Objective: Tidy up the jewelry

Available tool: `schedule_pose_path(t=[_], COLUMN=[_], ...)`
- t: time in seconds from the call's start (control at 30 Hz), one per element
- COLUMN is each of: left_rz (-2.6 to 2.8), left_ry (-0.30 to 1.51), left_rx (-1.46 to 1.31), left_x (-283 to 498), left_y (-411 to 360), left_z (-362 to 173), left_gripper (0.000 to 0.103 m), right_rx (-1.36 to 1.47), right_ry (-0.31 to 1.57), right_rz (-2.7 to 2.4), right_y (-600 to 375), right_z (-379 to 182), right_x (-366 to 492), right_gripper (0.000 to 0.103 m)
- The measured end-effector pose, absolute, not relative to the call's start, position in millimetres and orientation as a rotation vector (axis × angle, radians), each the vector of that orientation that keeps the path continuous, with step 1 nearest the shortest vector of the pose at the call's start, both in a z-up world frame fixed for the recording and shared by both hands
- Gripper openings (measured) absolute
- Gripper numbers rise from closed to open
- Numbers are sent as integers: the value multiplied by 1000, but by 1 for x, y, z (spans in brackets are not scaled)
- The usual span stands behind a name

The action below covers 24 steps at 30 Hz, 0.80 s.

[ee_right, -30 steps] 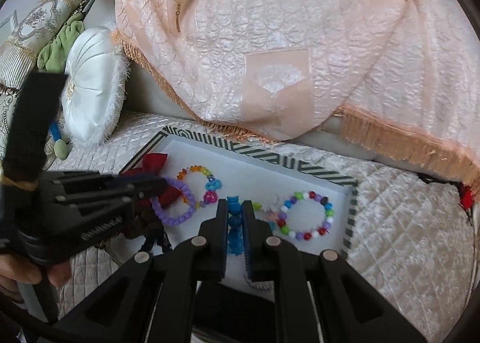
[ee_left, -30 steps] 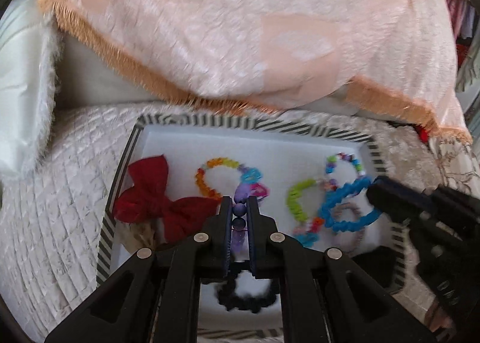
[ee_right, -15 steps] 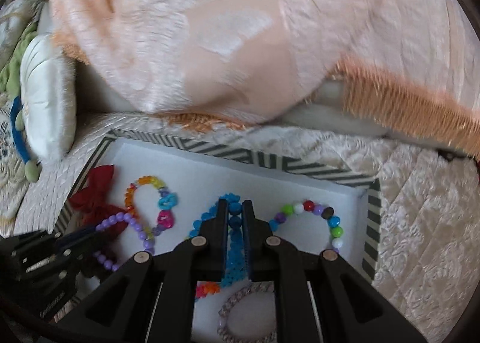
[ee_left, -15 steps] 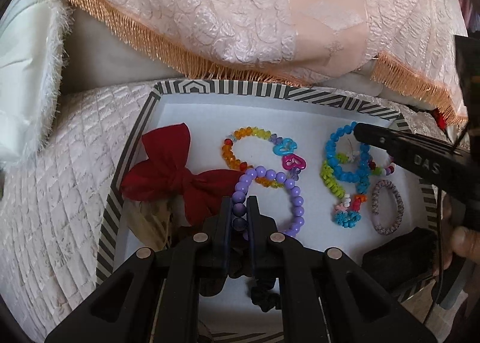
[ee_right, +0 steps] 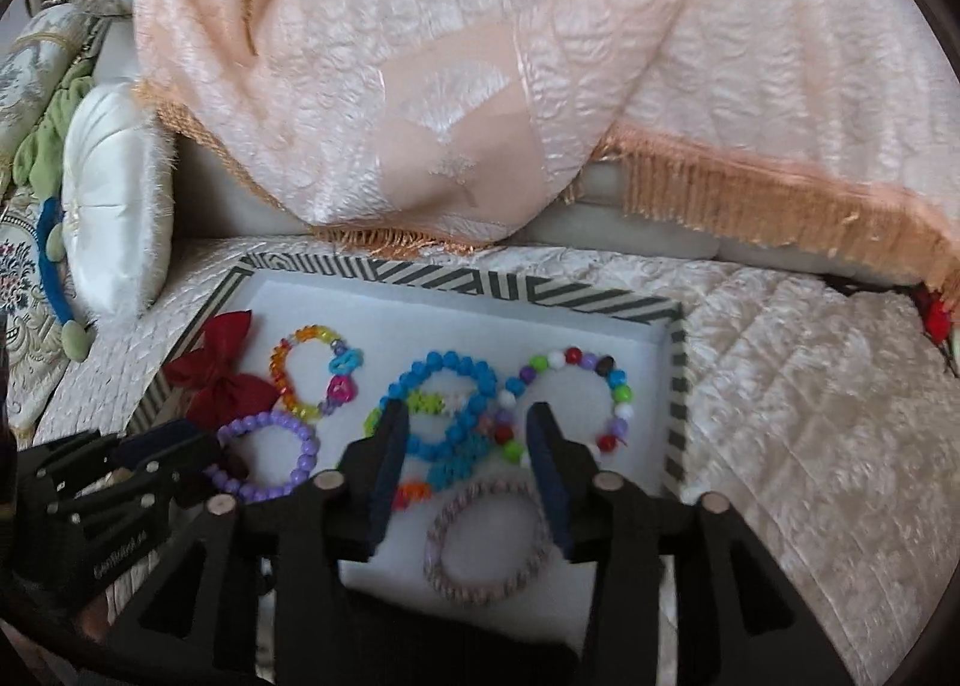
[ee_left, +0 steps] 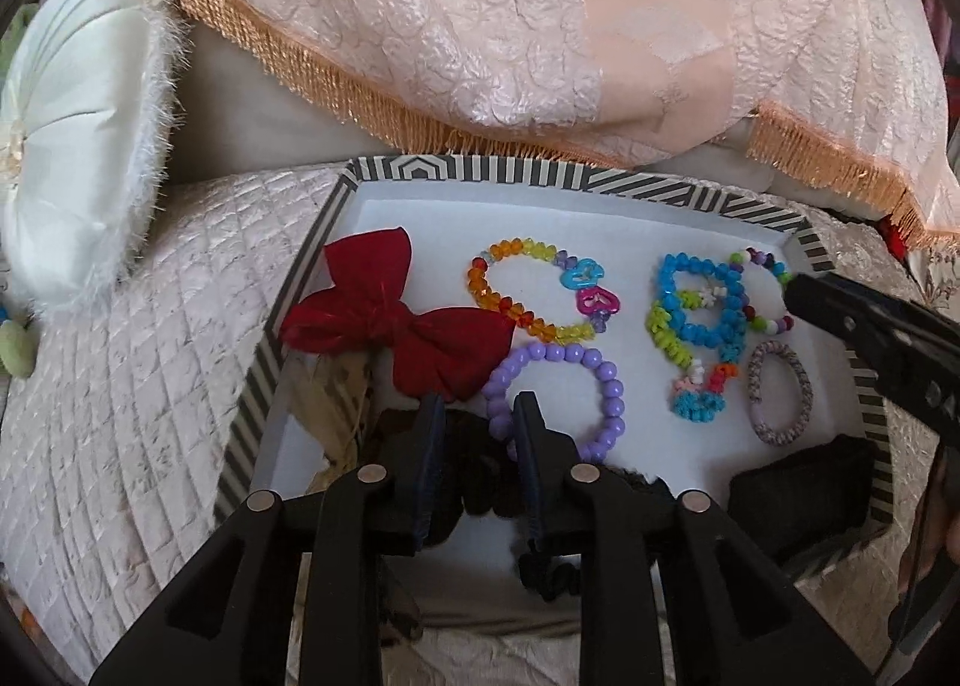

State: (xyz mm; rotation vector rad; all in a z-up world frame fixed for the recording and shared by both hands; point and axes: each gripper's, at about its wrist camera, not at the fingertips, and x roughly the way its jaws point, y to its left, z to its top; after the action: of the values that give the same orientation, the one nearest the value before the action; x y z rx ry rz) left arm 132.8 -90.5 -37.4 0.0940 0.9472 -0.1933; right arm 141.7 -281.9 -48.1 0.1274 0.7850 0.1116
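Quilted cream bedding (ee_left: 150,386) carries a striped-rim tray (ee_left: 540,170). Left gripper (ee_left: 477,407) gapes narrowly, empty, its right fingertip inside the purple bead bracelet (ee_left: 555,398). Right gripper (ee_right: 468,434) spreads wide, empty, above the blue bracelet (ee_right: 444,410); no lettering is legible.

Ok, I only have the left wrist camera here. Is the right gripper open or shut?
Observer: Open. The right gripper has its jaws wide apart, over the blue bracelet.
Operator: And what is it hiding from me on the tray's right side?
Observer: A bracelet of mixed round beads, lying whole next to the blue one, close to the right wall of the tray.
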Motion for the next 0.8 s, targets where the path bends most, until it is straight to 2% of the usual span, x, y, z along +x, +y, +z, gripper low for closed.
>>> schedule_pose_path(t=[0.2,0.33,0.53,0.67,0.8], left_rz=[-183,-182,-166,-146,-137], left_ry=[917,882,822,792,764], left_rx=[48,52,63,46,42], left_x=[113,97,68,50,37], left_y=[-83,-84,-87,-84,-84], left_z=[-26,-17,-1,8,17], left_gripper=[17,17,17,17,17], right_rx=[129,122,121,115,99], right_ry=[735,712,701,691,677], right_rz=[79,57,29,-7,-23], right_y=[-284,-274,-258,-251,-245], right_z=[-36,-32,-26,-20,-14], right_x=[99,74,50,34,20], right_gripper=[46,57,58,64,65])
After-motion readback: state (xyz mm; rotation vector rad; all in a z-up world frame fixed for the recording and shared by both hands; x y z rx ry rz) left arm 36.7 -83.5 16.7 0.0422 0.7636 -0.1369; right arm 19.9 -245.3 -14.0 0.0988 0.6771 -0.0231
